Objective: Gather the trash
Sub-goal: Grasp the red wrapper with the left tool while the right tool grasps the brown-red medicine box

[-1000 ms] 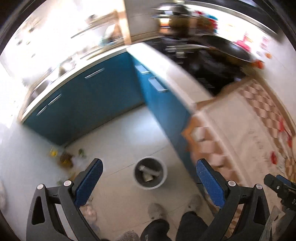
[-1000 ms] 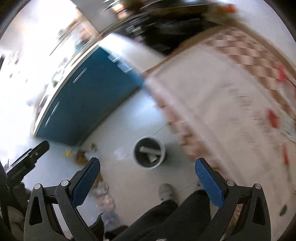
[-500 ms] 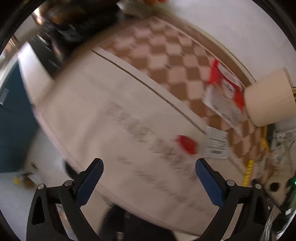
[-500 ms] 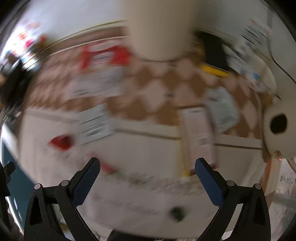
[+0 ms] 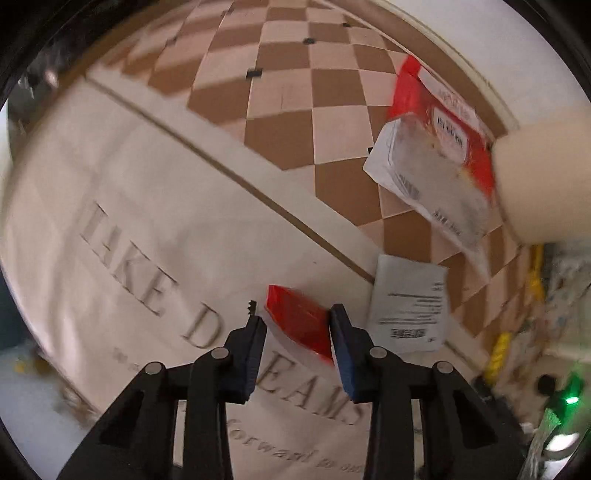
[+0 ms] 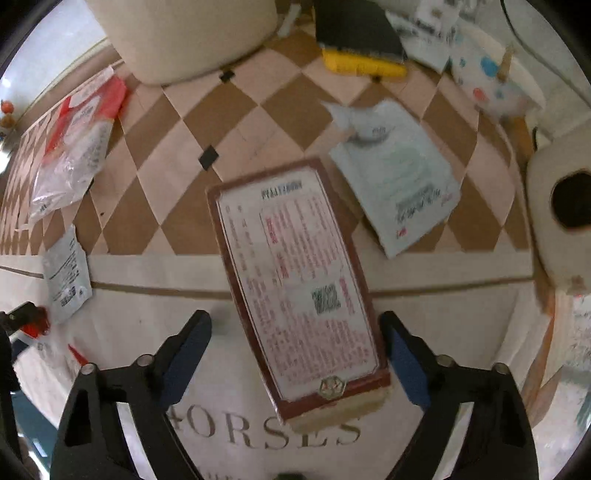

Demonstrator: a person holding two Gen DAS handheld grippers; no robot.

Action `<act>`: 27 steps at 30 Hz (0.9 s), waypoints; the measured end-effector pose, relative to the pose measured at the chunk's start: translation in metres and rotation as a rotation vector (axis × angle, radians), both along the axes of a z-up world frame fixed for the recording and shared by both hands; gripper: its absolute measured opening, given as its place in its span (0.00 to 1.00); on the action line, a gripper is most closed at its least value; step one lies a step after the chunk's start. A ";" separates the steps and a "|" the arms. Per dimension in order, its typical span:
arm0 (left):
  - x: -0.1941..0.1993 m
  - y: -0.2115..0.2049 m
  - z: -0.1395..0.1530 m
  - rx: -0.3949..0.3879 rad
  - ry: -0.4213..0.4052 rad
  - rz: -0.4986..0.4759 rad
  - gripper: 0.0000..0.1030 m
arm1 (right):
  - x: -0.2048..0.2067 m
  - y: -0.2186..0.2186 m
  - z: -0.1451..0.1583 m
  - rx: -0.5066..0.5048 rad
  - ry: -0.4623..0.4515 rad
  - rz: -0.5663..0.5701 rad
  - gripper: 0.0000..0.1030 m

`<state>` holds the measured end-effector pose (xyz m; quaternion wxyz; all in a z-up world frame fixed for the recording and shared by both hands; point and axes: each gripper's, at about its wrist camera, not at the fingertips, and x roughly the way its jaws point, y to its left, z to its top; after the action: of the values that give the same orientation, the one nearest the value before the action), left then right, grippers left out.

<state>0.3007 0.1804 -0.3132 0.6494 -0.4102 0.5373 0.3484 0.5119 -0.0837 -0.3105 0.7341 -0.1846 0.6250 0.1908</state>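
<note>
My left gripper (image 5: 297,332) points down at the tablecloth (image 5: 147,221). Its jaws are closing, and both pads touch a small red wrapper (image 5: 299,325) lying between them. My right gripper (image 6: 295,350) also points down, its jaws closing around a flat brown-red packet with a white printed label (image 6: 295,280). The right pad is near the packet's edge, while a gap remains at the left pad. At the far left of the right wrist view, part of the left gripper shows beside something red (image 6: 35,323).
More litter lies on the checkered cloth: a white paper slip (image 5: 410,299), a red and clear plastic bag (image 5: 436,155), a pale packet (image 6: 399,184). A cream container (image 6: 184,33), a paper roll (image 6: 561,206) and a yellow-black object (image 6: 358,44) stand at the back.
Both views swung from the floor and its grey bucket to the tabletop, and both grippers came down close. The left jaws narrowed onto the red wrapper; the right jaws narrowed slightly.
</note>
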 end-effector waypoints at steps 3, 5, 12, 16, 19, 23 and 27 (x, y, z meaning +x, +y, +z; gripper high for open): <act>0.005 -0.007 0.007 0.086 0.035 -0.057 0.28 | -0.004 0.003 0.006 0.019 -0.041 0.025 0.64; 0.002 -0.011 0.014 0.126 0.042 -0.068 0.26 | -0.009 0.004 0.007 0.010 -0.044 0.035 0.63; -0.026 -0.028 0.059 0.315 0.052 -0.099 0.25 | -0.036 -0.004 0.023 0.049 -0.059 0.079 0.62; -0.056 -0.022 0.071 0.387 0.067 -0.091 0.25 | -0.054 -0.003 0.041 0.083 -0.076 0.109 0.61; -0.082 -0.014 0.074 0.385 0.049 -0.062 0.25 | -0.070 0.010 0.053 0.109 -0.076 0.132 0.61; -0.117 -0.013 0.088 0.398 0.016 -0.027 0.25 | -0.103 0.034 0.071 0.151 -0.075 0.189 0.61; -0.160 -0.017 0.104 0.424 -0.007 0.014 0.25 | -0.140 0.065 0.083 0.191 -0.069 0.257 0.61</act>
<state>0.1409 0.1637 -0.2088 0.7209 -0.2691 0.4467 0.4566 0.3720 -0.0191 -0.2276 0.7388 -0.1988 0.5498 0.3351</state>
